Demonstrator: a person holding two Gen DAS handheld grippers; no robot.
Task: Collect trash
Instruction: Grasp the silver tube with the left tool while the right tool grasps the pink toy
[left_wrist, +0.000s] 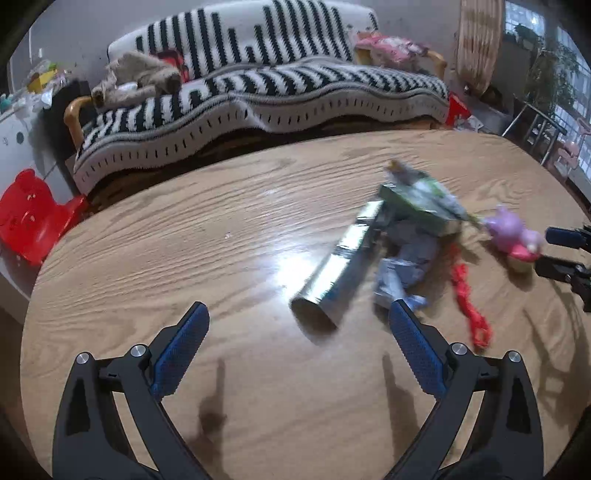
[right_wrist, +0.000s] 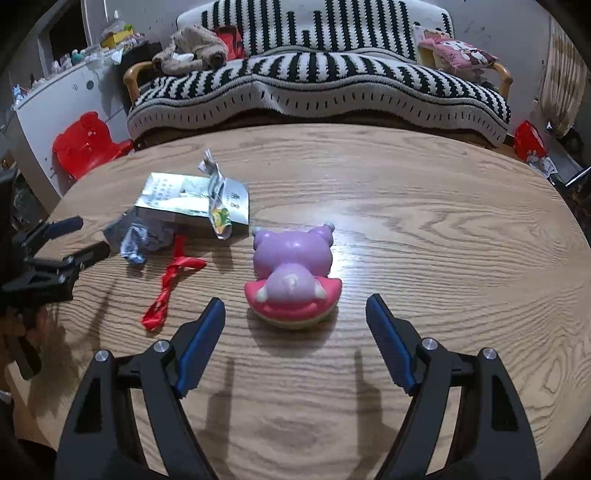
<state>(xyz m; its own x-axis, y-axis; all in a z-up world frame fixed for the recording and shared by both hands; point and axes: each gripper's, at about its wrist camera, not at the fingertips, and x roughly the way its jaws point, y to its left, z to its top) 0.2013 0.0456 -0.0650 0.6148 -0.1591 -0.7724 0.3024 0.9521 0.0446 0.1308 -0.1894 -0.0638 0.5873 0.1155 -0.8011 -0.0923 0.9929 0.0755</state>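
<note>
The trash is a small heap left of centre on the wooden table (right_wrist: 406, 229): a shiny silver foil pouch (right_wrist: 192, 197) lying flat, a torn colourful wrapper (right_wrist: 218, 214) on top of it, a crumpled bluish-grey wrapper (right_wrist: 142, 236) on its near side, and a red ribbon strip (right_wrist: 168, 284) nearer still. A silvery tube (left_wrist: 336, 273) lies just left of the heap. Left gripper (left_wrist: 299, 308) is wide open over bare table by the tube. Right gripper (right_wrist: 295, 301) is open too, empty, pointing at a purple-and-pink toy (right_wrist: 293, 269).

Motion-blurred wrappers (left_wrist: 417, 206); silver tube's (left_wrist: 332, 273) print unreadable.
</note>
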